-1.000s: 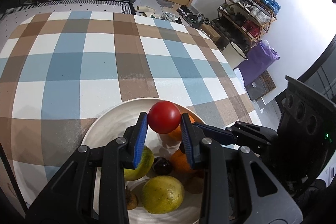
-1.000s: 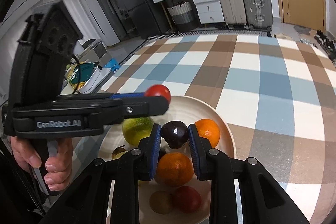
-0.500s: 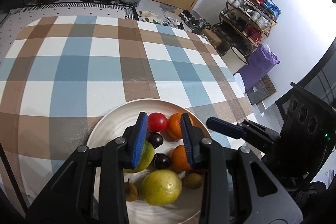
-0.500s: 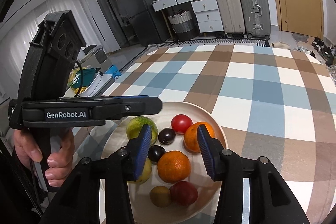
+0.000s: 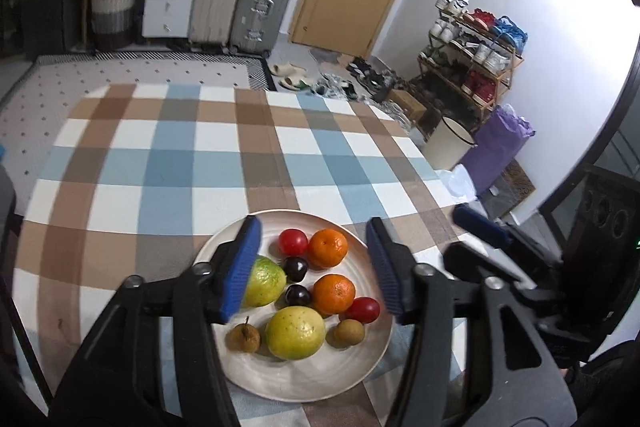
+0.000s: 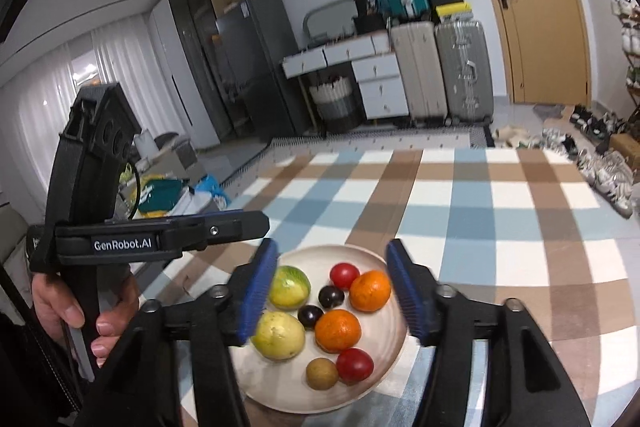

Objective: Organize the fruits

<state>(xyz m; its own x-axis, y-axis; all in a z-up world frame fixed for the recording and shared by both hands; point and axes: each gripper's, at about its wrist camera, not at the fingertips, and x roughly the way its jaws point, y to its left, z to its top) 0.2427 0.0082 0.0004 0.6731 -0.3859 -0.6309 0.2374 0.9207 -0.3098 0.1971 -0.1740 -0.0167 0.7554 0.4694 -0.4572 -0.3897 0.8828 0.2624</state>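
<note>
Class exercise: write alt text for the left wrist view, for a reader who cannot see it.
A round plate of fruit sits on a checked tablecloth, framed by the open left gripper above it. The plate holds two oranges, two red tomatoes, two dark plums, two yellow-green fruits and two small brown ones. The right gripper shows at the right edge.

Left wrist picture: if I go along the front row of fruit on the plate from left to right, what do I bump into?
Small brown fruit with a stem → big yellow fruit → small round brown fruit.
</note>
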